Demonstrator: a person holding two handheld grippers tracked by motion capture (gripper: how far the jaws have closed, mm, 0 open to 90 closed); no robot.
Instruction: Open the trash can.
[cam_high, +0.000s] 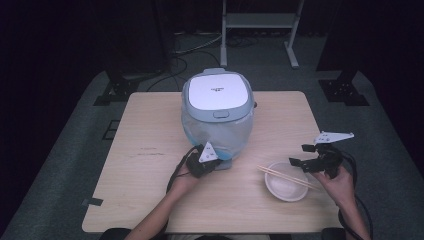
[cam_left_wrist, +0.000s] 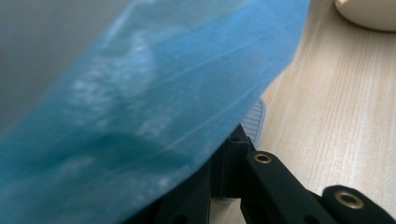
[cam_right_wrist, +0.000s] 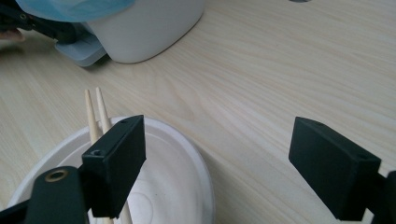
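Pale wood makes up the table, the largest thing in the high view; at its far middle stands a rice cooker with a white lid, its body wrapped in a translucent blue plastic bag; nearer the person's right lies a white bowl with a pair of chopsticks resting across its rim.

From the bottom edge the left forearm reaches forward and slightly inward, the hand carrying the left gripper right up to the cooker's near base, just at the lower edge of the bag; the jaws are closed together, and they appear pressed on the bag's film, though the exact pinch is hidden. The right forearm comes up along the table's right edge, the hand holding the right gripper just beyond the bowl, pointing leftward; its jaws stand wide apart with nothing between them.

The left gripper view brings out what the high view cannot: the blue film draped over the black jaws, a small ribbed grey tab beneath it, and the bowl's edge at the top corner. The right gripper view shows the chopstick tips passing behind one jaw, the bowl's inside, and the cooker's white base with a grey-blue foot plate.
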